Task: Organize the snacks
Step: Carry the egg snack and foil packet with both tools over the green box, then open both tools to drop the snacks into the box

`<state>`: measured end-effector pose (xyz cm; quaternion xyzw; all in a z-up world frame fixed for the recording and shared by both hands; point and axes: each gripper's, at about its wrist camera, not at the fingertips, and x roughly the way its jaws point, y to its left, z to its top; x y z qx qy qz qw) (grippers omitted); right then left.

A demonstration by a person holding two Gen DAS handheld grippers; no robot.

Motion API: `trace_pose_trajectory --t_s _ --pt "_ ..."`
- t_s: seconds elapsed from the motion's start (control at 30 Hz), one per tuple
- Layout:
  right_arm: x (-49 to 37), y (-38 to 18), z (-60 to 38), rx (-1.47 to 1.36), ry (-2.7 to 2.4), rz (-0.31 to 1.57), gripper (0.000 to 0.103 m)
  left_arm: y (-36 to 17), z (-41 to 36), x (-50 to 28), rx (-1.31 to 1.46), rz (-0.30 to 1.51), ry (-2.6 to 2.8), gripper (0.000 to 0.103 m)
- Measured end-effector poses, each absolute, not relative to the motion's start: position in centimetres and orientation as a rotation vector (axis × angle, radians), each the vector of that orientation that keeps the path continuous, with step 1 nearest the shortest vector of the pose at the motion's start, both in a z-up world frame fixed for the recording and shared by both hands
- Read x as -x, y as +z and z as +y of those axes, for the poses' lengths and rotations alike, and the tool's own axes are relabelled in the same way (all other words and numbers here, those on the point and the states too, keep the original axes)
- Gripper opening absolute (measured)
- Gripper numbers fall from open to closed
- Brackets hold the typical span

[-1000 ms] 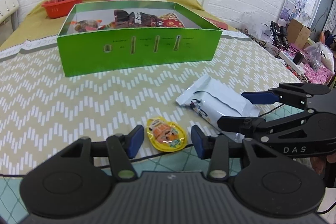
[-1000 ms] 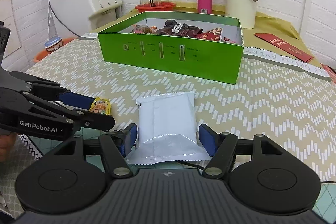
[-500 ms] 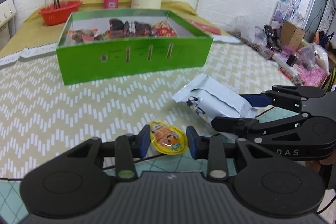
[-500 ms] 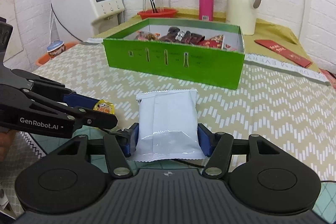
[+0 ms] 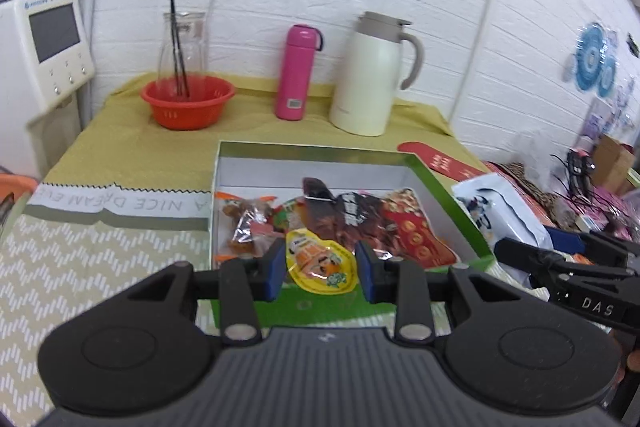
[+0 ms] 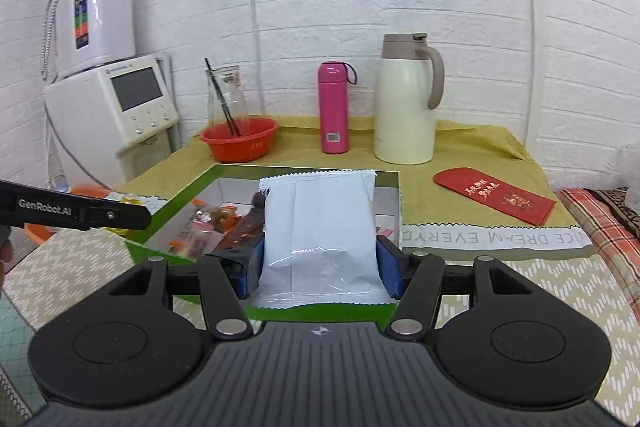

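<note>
Snacks are on the move: a second ago the yellow jelly cup (image 5: 321, 264) and the white packet (image 6: 320, 227) both lay on the cloth in front of the green box (image 5: 448, 195), and now each is up in the air over it. My left gripper (image 5: 321, 269) has just been closing, and its blue pads (image 5: 276, 269) are now clamped on the jelly cup from both sides. It hangs over the near wall of the box, with the pile of wrapped snacks (image 5: 340, 215) just beyond it. My right gripper (image 6: 320, 267) narrowed a little too, and it now holds the white packet across its width, pads pressing its two edges, so the jaws stand wide yet gripped. In the right view the packet stands upright over the near edge of the box and hides much of the inside.

In the left view the right gripper and its packet (image 5: 500, 215) sit off to the right, just outside the box's right wall, so that one looks less far in than mine on the left.

I judge both pickups done and the carry nearly over. What is left for these two is to bring them over bare floor in the box and let go; the jelly cup looks closest to a drop, while the packet needs a wider free patch
</note>
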<state>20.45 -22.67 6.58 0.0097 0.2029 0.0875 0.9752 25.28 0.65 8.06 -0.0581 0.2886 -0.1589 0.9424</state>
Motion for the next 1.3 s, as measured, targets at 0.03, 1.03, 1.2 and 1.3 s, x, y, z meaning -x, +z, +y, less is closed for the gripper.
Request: trace_pose_trajectory --t_s 0.03,1.03,1.2,1.3 --pt "-21.1 6.4 -22.7 -0.020 0.167 0.409 0.096 8.0 0.6 -26.0 0.120 0.595 -0.317 0.033" --pt "-27.7 3.2 -20.6 0.110 0.211 0.491 0.103 5.2 -0.7 -30.7 0.110 0.567 -0.237 0.094" --pt "-25.3 4.9 -20.8 0.116 0.217 0.443 0.103 6.9 -0.6 -28.2 0.094 0.533 -0.205 0.093" --pt "-23.2 5.9 -20.7 0.131 0.221 0.417 0.103 7.4 -0.4 -26.0 0.087 0.517 -0.208 0.093"
